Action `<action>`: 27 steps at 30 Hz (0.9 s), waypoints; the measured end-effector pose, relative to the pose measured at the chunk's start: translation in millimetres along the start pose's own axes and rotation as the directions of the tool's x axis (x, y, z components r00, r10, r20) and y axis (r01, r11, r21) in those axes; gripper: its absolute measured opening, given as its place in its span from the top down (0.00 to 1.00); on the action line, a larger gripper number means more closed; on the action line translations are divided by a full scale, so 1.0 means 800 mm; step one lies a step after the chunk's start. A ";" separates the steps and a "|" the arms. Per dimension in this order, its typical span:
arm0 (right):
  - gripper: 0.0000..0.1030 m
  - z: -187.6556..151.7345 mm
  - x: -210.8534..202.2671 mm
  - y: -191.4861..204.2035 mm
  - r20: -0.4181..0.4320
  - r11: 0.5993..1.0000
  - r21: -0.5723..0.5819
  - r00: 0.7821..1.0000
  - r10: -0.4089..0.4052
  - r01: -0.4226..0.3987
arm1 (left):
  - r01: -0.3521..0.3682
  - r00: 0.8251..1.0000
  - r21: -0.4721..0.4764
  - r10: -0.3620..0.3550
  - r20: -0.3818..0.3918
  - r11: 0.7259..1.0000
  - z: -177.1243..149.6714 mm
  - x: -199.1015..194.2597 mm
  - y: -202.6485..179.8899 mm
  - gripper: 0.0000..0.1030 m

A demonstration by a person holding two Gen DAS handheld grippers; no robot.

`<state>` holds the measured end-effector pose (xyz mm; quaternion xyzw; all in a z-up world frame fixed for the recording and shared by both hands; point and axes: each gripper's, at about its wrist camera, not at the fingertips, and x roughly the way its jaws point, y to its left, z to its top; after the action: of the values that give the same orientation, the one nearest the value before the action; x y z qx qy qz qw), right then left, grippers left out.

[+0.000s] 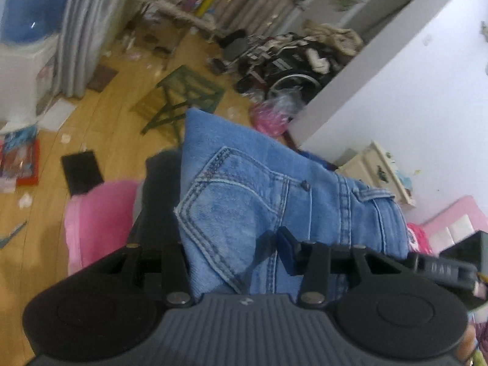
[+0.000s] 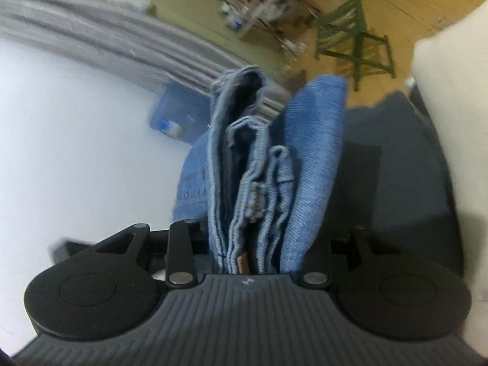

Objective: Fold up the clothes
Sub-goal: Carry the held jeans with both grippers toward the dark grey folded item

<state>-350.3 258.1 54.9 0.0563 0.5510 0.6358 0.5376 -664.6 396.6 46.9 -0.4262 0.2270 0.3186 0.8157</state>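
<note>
Gripping the folded jeans between them, the left gripper and right gripper were each clamped on denim. Its long axis ran away from the cameras toward the green stool; both sets of fingertips were mostly hidden by cloth.

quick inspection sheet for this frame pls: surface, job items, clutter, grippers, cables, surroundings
Surface: dark grey surface under the jeans; pink cushion beside it.
Job's things: folded blue jeans, several denim layers stacked edge-on in the right wrist view.
Clutter: green folding stool, pink plastic bag, papers and a black pad on the wooden floor.
Grippers: left gripper and right gripper each have jaws closed on the jeans.
Cables: nothing seen.
Surroundings: grey curtain, white wall, wheelchair piled with clothes.
</note>
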 end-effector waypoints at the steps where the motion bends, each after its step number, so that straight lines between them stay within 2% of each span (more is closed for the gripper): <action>1: 0.63 -0.005 0.005 0.001 -0.008 0.999 -0.033 1.000 -0.026 0.026 | -0.011 1.000 0.007 0.011 0.002 1.000 0.000 0.006 0.000 0.57; 3: 0.63 -0.011 0.009 0.001 -0.012 0.997 -0.068 0.999 -0.046 0.045 | -0.013 1.000 0.015 0.013 0.013 1.000 -0.001 0.012 0.001 0.57; 6: 0.63 -0.012 -0.001 0.000 -0.006 0.994 -0.102 0.999 -0.034 0.034 | 0.006 0.999 0.038 -0.008 0.038 0.999 0.002 0.013 0.003 0.57; 12: 0.63 -0.014 0.006 -0.028 -0.039 0.994 -0.112 0.999 -0.017 0.012 | -0.030 0.999 0.071 0.028 0.027 0.997 0.000 0.035 0.012 0.56; 16: 0.63 0.003 0.009 -0.029 -0.088 0.996 -0.087 0.996 0.020 -0.027 | 0.049 0.999 -0.011 -0.049 0.018 0.999 0.020 0.027 0.011 0.55; 18: 0.63 0.014 0.010 -0.031 -0.116 0.996 -0.085 0.993 0.021 -0.031 | 0.072 0.997 -0.020 -0.072 0.004 0.997 0.024 0.033 0.015 0.55; 21: 0.63 0.024 0.010 -0.039 -0.130 0.997 -0.079 0.991 0.015 -0.025 | 0.047 0.997 -0.002 -0.047 -0.053 0.999 0.013 0.056 0.021 0.56; 23: 0.63 0.018 0.022 -0.051 -0.144 0.997 -0.078 0.989 -0.031 0.020 | 0.006 0.997 0.020 -0.004 -0.075 1.000 0.000 0.072 0.026 0.56; 25: 0.63 0.007 0.027 -0.064 -0.138 0.996 -0.076 0.989 -0.053 0.042 | 0.011 0.998 0.008 -0.011 -0.062 1.000 -0.002 0.072 0.030 0.56; 27: 0.63 0.003 0.024 -0.069 -0.118 0.998 -0.061 0.993 -0.023 0.016 | 0.022 0.998 0.005 -0.022 -0.050 1.000 -0.001 0.068 0.030 0.58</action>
<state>-322.1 263.9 3.5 -0.0034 0.5631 0.6490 0.5115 -644.3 424.1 -1.6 -0.4341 0.2438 0.2981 0.8144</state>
